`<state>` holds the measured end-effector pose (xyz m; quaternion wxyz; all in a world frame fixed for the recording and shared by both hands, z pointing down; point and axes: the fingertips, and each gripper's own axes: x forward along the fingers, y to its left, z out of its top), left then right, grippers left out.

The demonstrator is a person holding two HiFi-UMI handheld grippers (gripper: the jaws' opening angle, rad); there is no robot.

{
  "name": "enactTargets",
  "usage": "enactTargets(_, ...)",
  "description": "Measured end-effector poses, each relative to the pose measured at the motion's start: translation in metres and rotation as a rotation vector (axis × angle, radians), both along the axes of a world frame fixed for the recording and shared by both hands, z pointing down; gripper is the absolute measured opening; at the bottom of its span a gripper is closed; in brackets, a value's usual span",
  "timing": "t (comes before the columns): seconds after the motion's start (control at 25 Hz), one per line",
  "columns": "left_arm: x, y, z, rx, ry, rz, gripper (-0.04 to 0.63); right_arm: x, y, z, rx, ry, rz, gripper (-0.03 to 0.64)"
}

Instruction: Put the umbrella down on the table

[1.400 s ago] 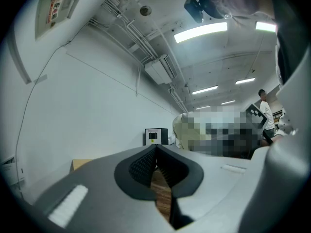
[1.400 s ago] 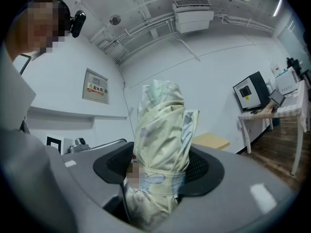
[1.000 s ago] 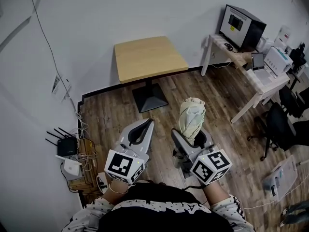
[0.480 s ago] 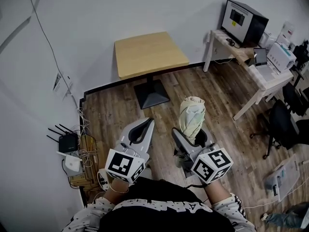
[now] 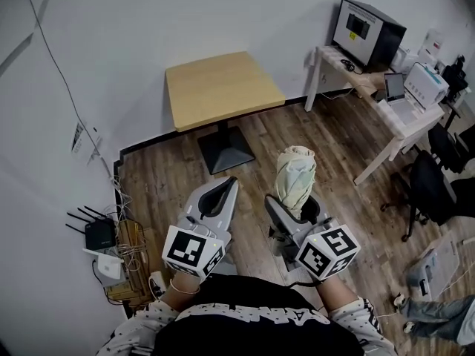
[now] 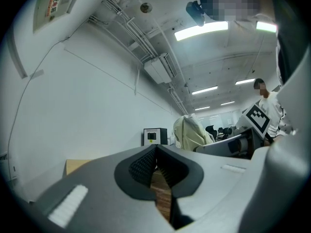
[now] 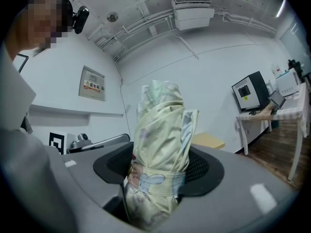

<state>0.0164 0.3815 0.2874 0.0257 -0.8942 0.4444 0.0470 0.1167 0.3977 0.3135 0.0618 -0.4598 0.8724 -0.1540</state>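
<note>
A folded pale yellow-green umbrella (image 5: 294,178) stands upright in my right gripper (image 5: 297,206), whose jaws are shut on its strapped lower part (image 7: 155,178). Its top (image 7: 163,101) rises well above the jaws. My left gripper (image 5: 217,195) is level beside it on the left, jaws shut with nothing between them (image 6: 154,161). The square wooden table (image 5: 220,87) on a black pedestal stands ahead by the white wall, its top bare. Both grippers hover over the wooden floor, short of the table.
A white desk (image 5: 386,106) with a monitor (image 5: 365,30) and a printer stands at the right. Black office chairs (image 5: 434,191) sit beside it. Routers and cables (image 5: 104,247) lie on the floor by the left wall. A person's legs (image 5: 438,314) show at bottom right.
The view has shifted a little, so the table now sits slightly further left in the picture. Both grippers keep their pose, the umbrella still upright in the right one.
</note>
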Motion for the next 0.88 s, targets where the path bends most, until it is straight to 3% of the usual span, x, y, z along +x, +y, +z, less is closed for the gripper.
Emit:
enactTargets(0.32, -0.015, -0.055, 0.002, 0.002, 0.011, 0.047, 0.003, -0.017, -0.050, 0.000, -0.003, 0.014, 0.044, 0.310)
enactTargets(0.88, -0.067, -0.131, 0.009, -0.013, -0.003, 0.039, 0.003, -0.067, -0.130, 0.005, -0.043, 0.022, 0.042, 0.310)
